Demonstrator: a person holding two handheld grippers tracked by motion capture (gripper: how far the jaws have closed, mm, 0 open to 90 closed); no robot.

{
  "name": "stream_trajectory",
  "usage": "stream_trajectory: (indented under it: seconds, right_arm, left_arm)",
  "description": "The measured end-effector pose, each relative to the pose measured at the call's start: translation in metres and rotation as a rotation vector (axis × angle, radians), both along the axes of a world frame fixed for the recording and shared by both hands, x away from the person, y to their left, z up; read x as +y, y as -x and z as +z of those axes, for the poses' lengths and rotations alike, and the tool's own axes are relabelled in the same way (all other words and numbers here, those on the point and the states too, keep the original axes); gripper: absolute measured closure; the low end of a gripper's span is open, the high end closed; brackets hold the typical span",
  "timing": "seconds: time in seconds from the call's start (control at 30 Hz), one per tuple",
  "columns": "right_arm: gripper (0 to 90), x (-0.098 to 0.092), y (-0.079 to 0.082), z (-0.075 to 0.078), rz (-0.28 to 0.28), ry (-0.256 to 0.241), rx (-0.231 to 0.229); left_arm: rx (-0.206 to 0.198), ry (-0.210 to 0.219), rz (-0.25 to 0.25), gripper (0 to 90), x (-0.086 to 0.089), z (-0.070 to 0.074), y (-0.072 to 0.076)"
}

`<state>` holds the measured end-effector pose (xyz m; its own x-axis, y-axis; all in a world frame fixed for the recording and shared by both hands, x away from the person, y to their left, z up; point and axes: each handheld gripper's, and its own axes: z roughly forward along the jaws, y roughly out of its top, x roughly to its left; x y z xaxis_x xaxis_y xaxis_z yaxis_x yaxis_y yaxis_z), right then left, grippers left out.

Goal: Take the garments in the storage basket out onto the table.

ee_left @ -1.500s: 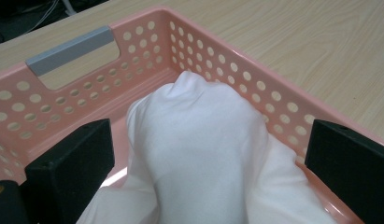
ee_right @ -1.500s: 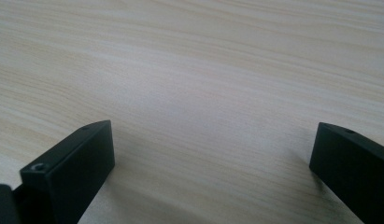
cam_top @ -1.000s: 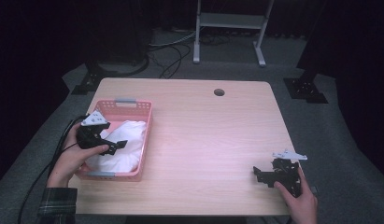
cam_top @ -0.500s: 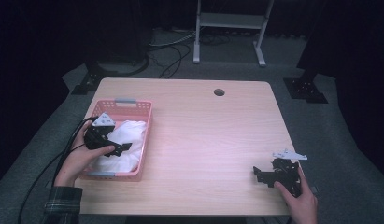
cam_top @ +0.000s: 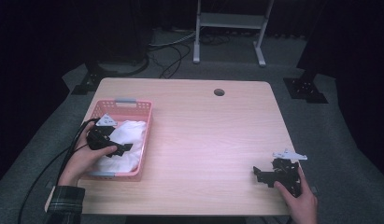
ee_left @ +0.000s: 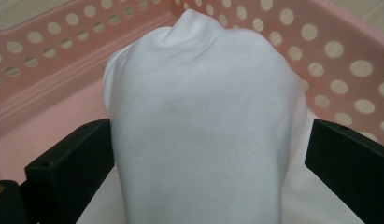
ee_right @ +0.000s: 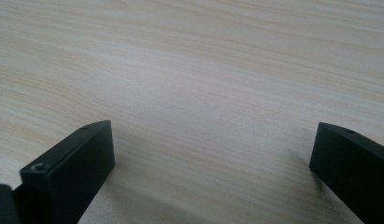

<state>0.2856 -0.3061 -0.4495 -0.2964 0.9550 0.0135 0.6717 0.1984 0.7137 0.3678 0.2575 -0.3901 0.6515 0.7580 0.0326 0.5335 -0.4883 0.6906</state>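
High view: left claw (cam_top: 125, 148) over the pink basket (cam_top: 133, 103) at the left of the frame, gripped in the left hand (cam_top: 84, 156), jaws pointing right across the white cloth (cam_top: 131, 133). Cloth bundled inside the basket, filling most of it, spilling toward the right wall.

Left gripper view: white cloth (ee_left: 201, 121) bulging up dead centre, rising between the two black jaws, one jaw at lower left, one at lower right. Jaws spread wide, flanking the cloth; left one right against the fabric, right one just beside it, contact hard to judge. No squeeze visible on the bundle. Pink basket (ee_left: 320, 51) wall with round holes curving behind, across the top of the frame.

Right gripper view: jaws wide apart too, one in each bottom corner, bare wooden table (ee_right: 203, 84) between them, nothing held.

Back to the high view: right claw (cam_top: 257, 176) low at lower right of the frame, on the table (cam_top: 213, 130) near its front edge, right hand (cam_top: 299, 198) behind it, well apart from basket and cloth.
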Motion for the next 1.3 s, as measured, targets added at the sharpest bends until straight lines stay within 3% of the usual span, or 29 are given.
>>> stream_trajectory:
  seconds: [0.8,1.0,1.3]
  right_arm:
    - [0.0,0.000,0.000,0.000,0.000,0.000,0.000]
    - [0.0,0.000,0.000,0.000,0.000,0.000,0.000]
    - [0.0,0.000,0.000,0.000,0.000,0.000,0.000]
  left_arm:
    - [0.042,-0.049,0.020,1.0,-0.002,-0.011,-0.006]
    - [0.072,-0.084,0.014,1.0,-0.003,-0.016,-0.008]
    - [0.100,-0.089,0.012,1.0,-0.004,-0.019,-0.010]
